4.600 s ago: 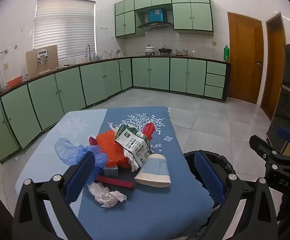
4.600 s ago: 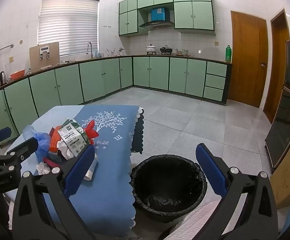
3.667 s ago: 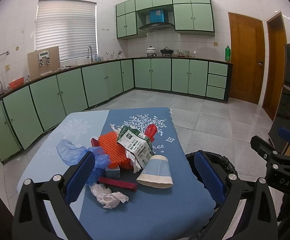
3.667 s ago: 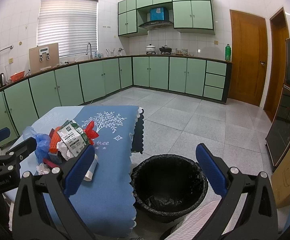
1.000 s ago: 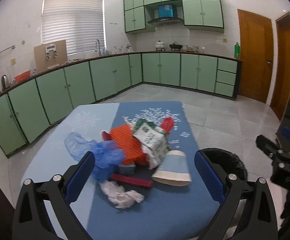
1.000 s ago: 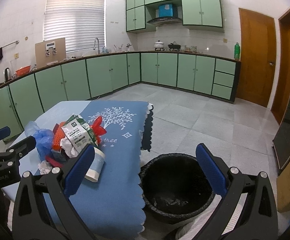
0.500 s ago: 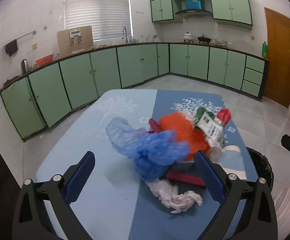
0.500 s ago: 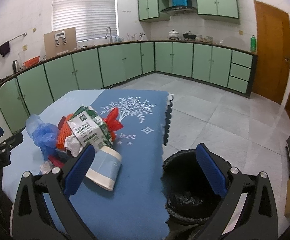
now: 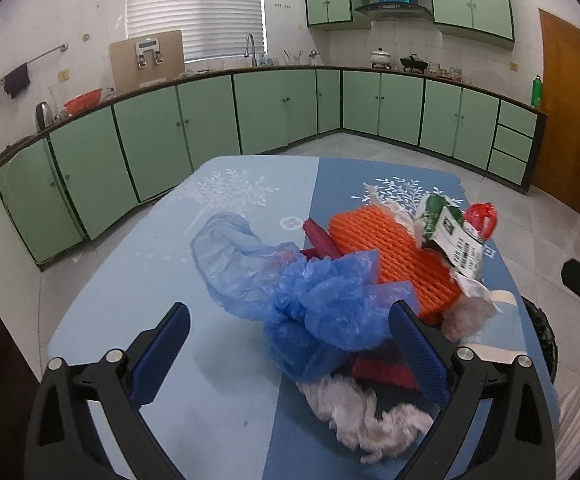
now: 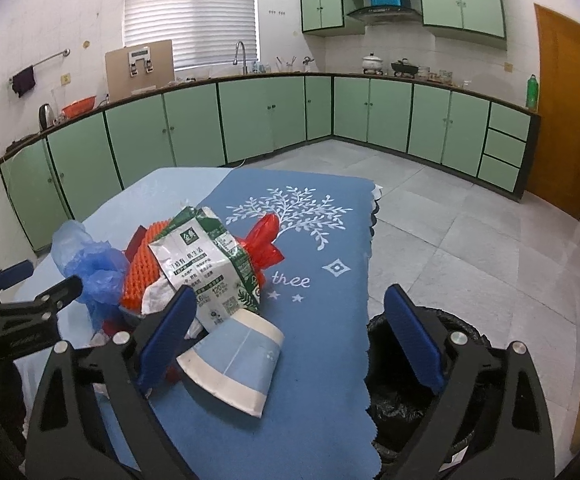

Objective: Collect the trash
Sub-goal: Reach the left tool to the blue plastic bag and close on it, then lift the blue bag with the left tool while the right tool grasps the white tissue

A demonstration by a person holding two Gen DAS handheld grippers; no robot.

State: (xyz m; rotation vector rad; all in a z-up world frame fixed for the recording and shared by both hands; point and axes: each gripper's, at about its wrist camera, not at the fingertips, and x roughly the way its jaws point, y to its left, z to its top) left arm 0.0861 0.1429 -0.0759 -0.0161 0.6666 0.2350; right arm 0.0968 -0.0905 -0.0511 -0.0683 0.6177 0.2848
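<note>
A trash pile lies on the blue tablecloth [image 9: 149,280]. It holds a crumpled blue plastic bag [image 9: 310,292], an orange foam net [image 9: 390,248], a green-and-white carton [image 10: 205,264], a red wrapper [image 10: 265,236], a white tissue [image 9: 370,412] and a red bar [image 9: 382,368]. A paper cup [image 10: 233,360] lies on its side. My left gripper [image 9: 290,320] is open, with the blue bag just ahead between its fingers. My right gripper [image 10: 290,300] hangs over the table's edge, its jaws closing. The cup lies by its left finger [image 10: 165,332], with neither pad pressing on it.
A round bin with a black liner [image 10: 430,380] stands on the floor right beside the table. Green cabinets [image 10: 249,120] run along the far walls across a tiled floor [image 10: 450,220]. A wooden door [image 10: 562,120] is at the right.
Both grippers have come closer to the pile and lower. The blue bag now sits between the left fingers. The cup has come between the right fingers, which stand slightly narrower.
</note>
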